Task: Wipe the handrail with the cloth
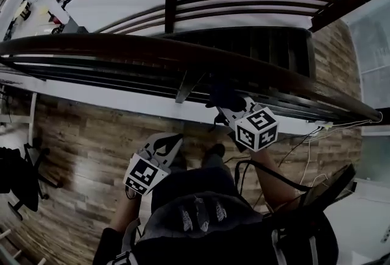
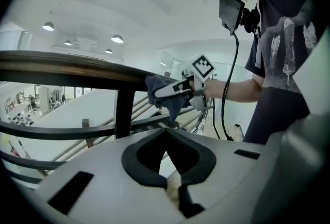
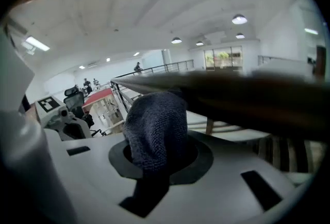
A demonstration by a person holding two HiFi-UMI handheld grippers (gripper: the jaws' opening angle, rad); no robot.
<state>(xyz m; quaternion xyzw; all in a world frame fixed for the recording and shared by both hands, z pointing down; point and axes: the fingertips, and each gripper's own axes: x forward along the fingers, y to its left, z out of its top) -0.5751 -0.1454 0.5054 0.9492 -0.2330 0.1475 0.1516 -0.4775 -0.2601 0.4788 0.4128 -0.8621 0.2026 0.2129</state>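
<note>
A dark wooden handrail [image 1: 152, 50] curves across the head view from left to right. My right gripper [image 1: 226, 108] is shut on a dark blue cloth [image 1: 224, 96] and holds it against the near side of the rail. In the right gripper view the cloth [image 3: 154, 125] bulges out of the right gripper [image 3: 154, 161] and touches the handrail [image 3: 247, 94]. My left gripper [image 1: 167, 145] hangs lower, near the person's waist and apart from the rail. It looks shut with nothing in it. The left gripper view [image 2: 170, 166] shows the handrail [image 2: 67, 66], the cloth [image 2: 157, 86] and the right gripper [image 2: 172, 89].
Thin dark rails and a baluster [image 2: 124, 112] run under the handrail. Beyond it lie white stairs with a dark post [image 1: 172, 5]. The person stands on a wood-plank floor [image 1: 79, 136]. A black chair [image 1: 18, 178] is at the left, and cables [image 1: 304, 142] trail at the right.
</note>
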